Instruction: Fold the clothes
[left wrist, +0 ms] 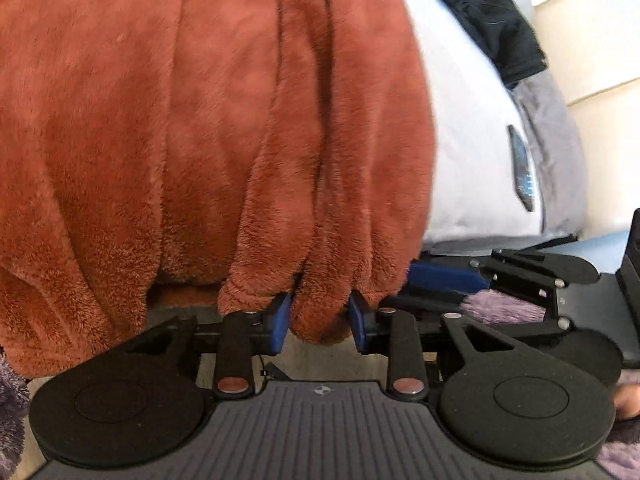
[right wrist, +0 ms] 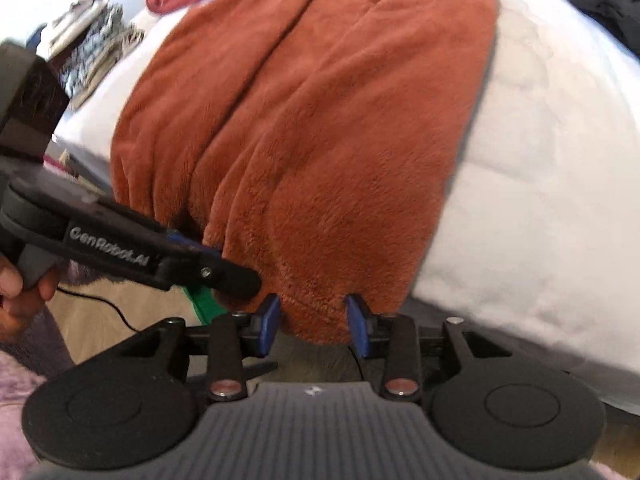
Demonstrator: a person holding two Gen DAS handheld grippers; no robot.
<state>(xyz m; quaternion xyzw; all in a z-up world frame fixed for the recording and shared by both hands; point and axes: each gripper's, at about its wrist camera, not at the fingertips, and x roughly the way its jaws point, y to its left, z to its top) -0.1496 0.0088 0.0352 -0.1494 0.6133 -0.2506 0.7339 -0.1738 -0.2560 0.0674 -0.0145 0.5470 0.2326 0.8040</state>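
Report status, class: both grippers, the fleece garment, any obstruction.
Left gripper and right gripper each pinch the rust fleece garment's hem. Garment drapes over the white bed. Nothing obstructing.

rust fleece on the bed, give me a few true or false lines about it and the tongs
1. The rust fleece lies on a white bed cover. True.
2. The left tongs are empty. False: a fold of fleece sits between the blue pads.
3. The right tongs hold the fleece's hanging edge. True.
4. A black garment lies on top of the fleece. False: it lies apart, further back on the bed.
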